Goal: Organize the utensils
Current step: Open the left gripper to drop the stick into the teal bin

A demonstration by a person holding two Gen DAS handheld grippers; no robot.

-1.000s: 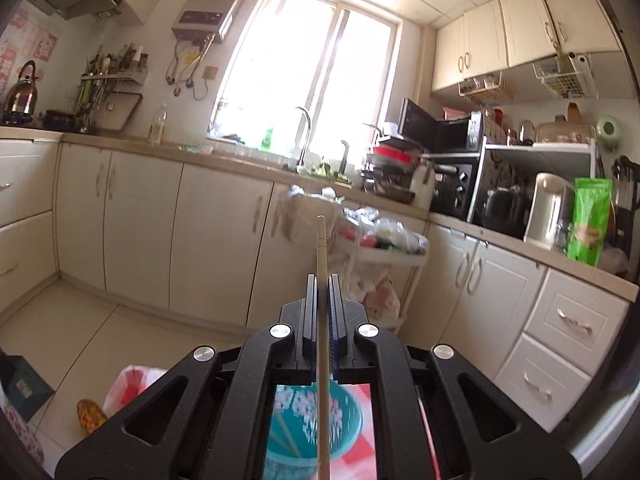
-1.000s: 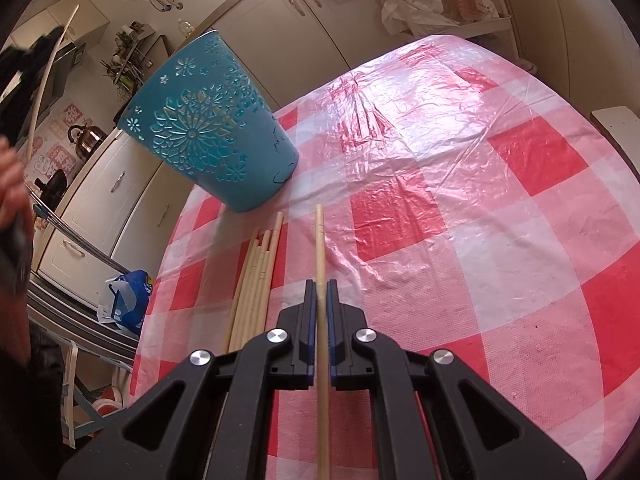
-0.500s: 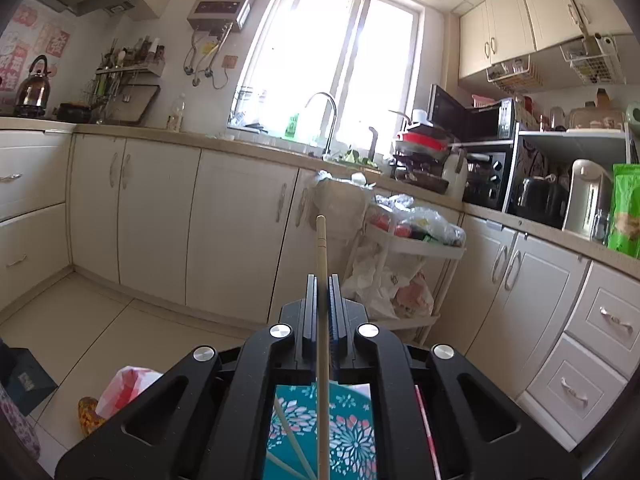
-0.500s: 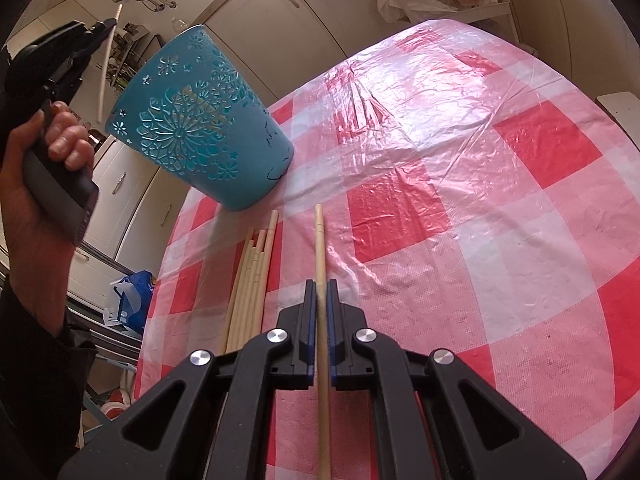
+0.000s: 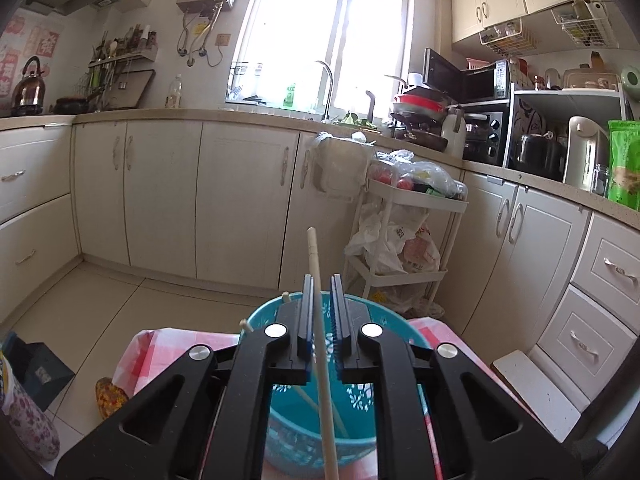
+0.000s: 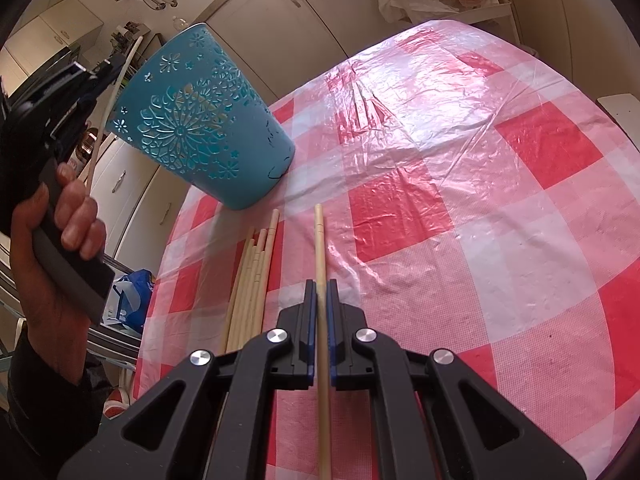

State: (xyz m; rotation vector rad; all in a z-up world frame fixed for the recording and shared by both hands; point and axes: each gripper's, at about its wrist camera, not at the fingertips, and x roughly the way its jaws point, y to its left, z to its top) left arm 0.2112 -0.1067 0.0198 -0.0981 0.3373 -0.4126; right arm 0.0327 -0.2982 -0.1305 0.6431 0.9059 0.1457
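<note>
**Wooden chopsticks at a turquoise holder, one in each gripper**

Turquoise plastic with cut-out flower patterns forms the utensil holder (image 6: 200, 120), which stands on the table (image 6: 480, 184) under a red-and-white checked plastic cloth. In the right wrist view it sits near the table's far left edge.

The left gripper (image 5: 321, 292) is poised directly above the holder's open mouth, with a pale chopstick (image 5: 320, 340) running between its jaws and slanting down into the holder. Those jaws have just been opening, and a clear gap shows on both sides of the stick, so the pads no longer press on it. At least two more chopstick tips poke above the holder's near rim, and thin sticks are visible inside. The right wrist view shows the person's left hand (image 6: 60, 232) wrapped around the gripper handle beside the holder.

The right gripper (image 6: 319, 296) is low over the table, its jaws closed tight on a second chopstick (image 6: 319, 248) that points toward the holder's base. Just to the left of it lies a loose bundle of chopsticks (image 6: 252, 276) flat on the cloth, apart from the held one and short of the holder.
</note>
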